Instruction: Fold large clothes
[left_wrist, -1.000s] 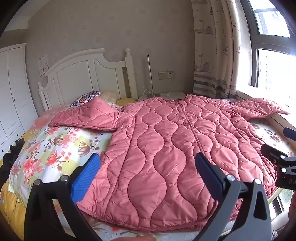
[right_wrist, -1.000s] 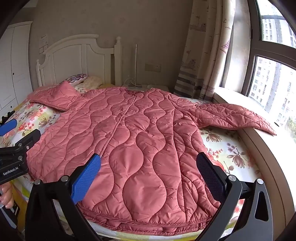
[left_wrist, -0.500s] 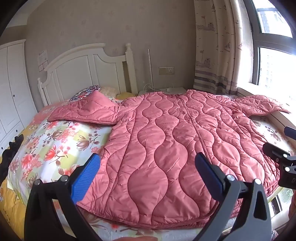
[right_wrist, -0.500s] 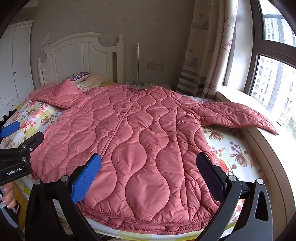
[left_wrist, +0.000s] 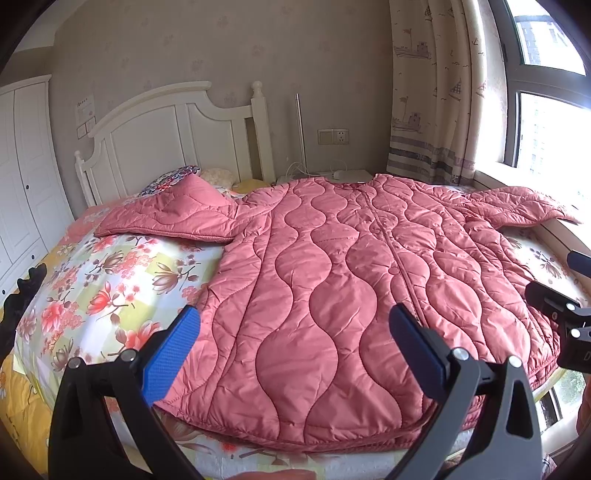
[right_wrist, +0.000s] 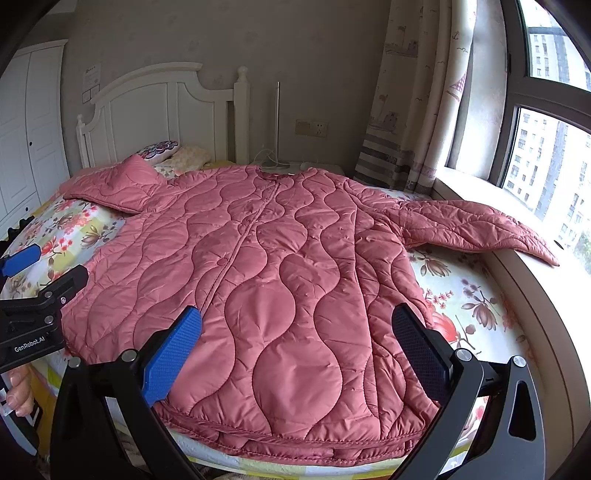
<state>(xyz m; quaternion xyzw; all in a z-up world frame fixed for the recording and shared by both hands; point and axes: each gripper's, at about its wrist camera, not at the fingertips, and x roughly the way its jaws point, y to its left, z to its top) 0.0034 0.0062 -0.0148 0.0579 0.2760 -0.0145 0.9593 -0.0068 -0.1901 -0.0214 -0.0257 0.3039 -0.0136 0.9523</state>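
I see the pink quilted coat (left_wrist: 332, 280) spread flat and face up on the bed (left_wrist: 110, 280), its long axis running from the hem near me to the collar near the white headboard (left_wrist: 159, 136). The closed front seam goes straight along this axis. One sleeve (left_wrist: 173, 218) lies out to the left over the flowered sheet, and the other sleeve (right_wrist: 476, 229) reaches right until its cuff rests on the window sill (right_wrist: 535, 280). My left tongs (left_wrist: 295, 343) hang above the hem with the fingers wide apart and holding nothing; my right tongs (right_wrist: 299, 343) hang over the hem in the same way, also apart and empty. From the right camera I see my hand (right_wrist: 18, 391) under the left tool, though it is partly cut by the frame edge. The hem lies just along the foot edge of the bed. Bare sheet shows on both sides of the coat body, wider on the left.
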